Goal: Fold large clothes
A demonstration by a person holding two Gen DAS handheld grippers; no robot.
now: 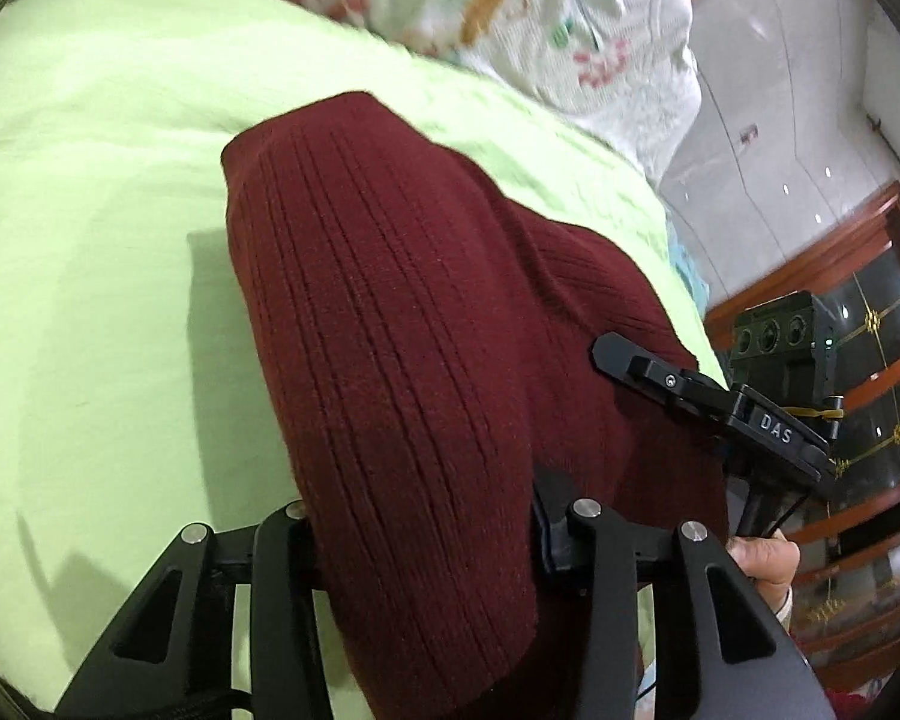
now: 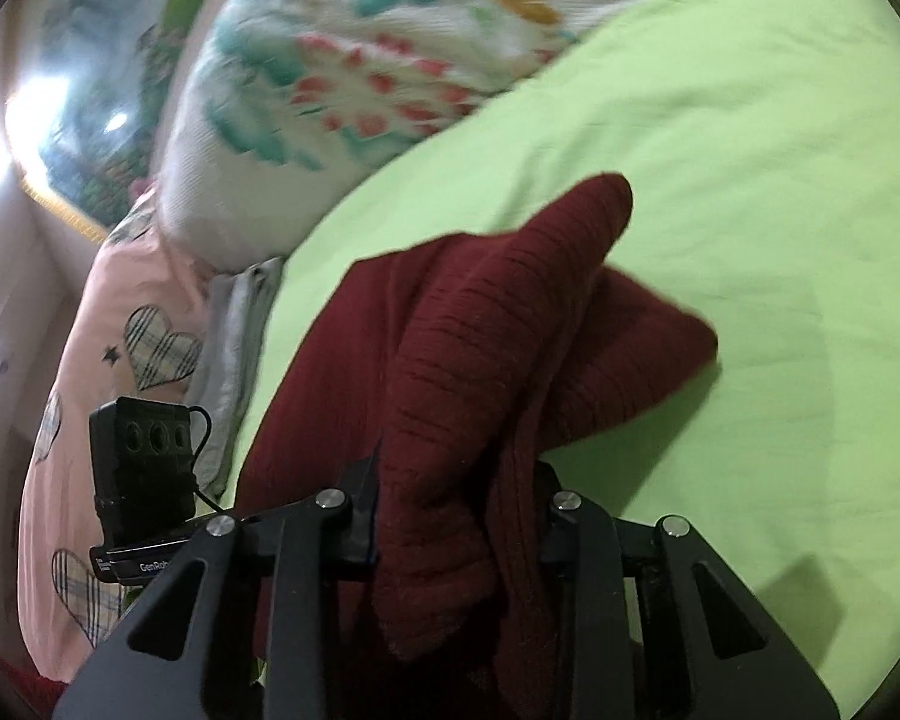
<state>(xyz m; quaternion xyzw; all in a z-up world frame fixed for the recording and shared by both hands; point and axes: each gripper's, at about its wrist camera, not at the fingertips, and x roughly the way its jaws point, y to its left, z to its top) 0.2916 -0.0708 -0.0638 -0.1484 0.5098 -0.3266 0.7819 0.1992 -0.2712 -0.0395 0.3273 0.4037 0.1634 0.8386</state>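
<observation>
Left gripper (image 1: 426, 531) is clamped on a dark red ribbed sweater (image 1: 402, 324); the knit is bunched thick between its two black fingers and hides the tips; the cloth runs forward from the jaws in a raised, rounded fold above a light green bedsheet (image 1: 90, 228). Right gripper (image 2: 456, 531) is likewise clamped on the same sweater (image 2: 480, 336); a gathered wad of knit fills the gap between its fingers; from there the garment hangs in several folds, one point lifted up and another lobe trailing to the right onto the sheet (image 2: 750, 150).

Seen from the left wrist, the right gripper (image 1: 615, 354) reaches in from the right edge with its tip against the sweater; its jaw state cannot be read from that view; part of a hand (image 1: 762, 558) shows beneath it.

A white quilt with a floral print (image 1: 540, 18) lies bunched at the far side of the bed; a pink pillow with plaid hearts (image 2: 132, 324) lies beside it; a wooden cabinet with glass doors (image 1: 870, 360) stands past the bed edge.
</observation>
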